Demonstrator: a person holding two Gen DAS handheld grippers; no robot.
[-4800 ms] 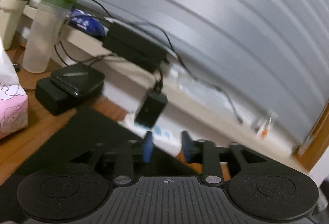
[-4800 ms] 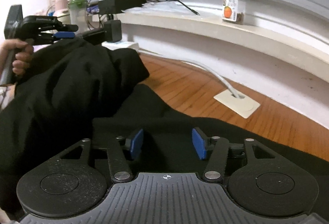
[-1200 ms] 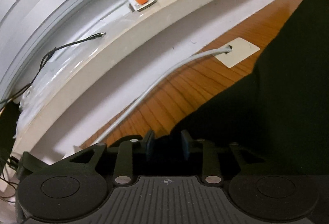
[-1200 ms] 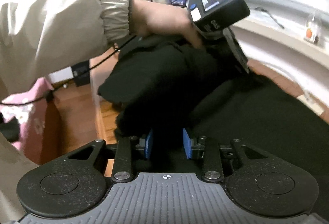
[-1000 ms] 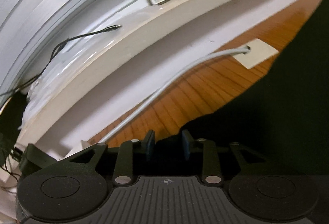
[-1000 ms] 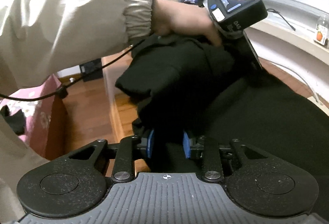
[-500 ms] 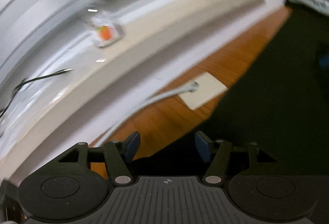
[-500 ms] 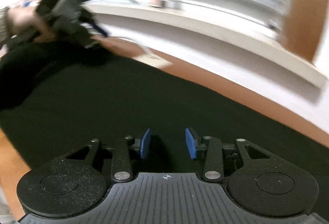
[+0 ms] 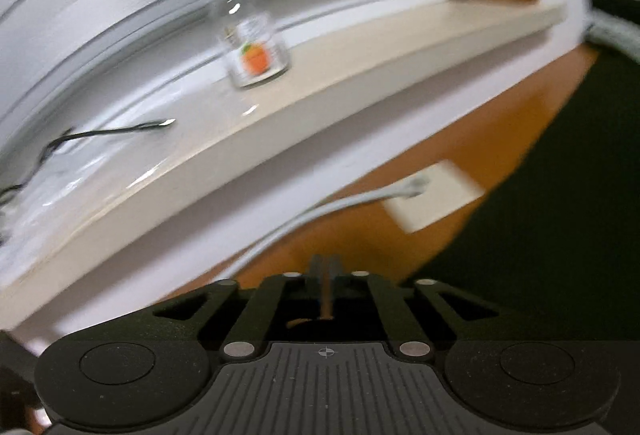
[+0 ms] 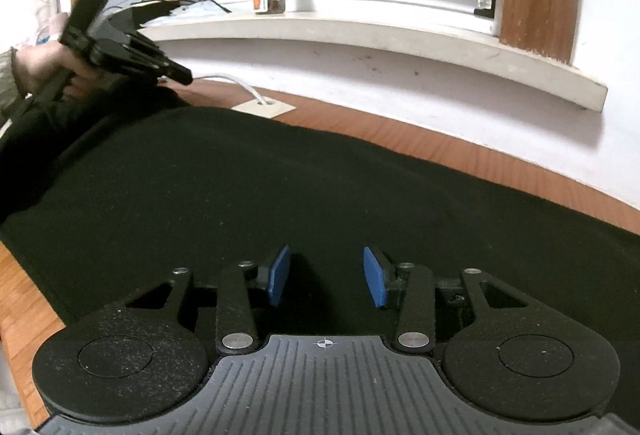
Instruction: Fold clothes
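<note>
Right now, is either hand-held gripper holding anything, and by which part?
Nothing held. The right hand-held gripper is opening over the black garment, pads clear of it. The left hand-held gripper is closing with nothing between its fingers.

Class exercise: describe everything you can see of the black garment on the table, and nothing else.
The black garment is plain, matte, soft-looking cloth spread nearly flat over the wooden table, with no print or seams visible. Its far edge runs along bare wood near the white wall; its left end bunches up by the left gripper. The right gripper hovers above it, jaws apart, gripping nothing.
</note>
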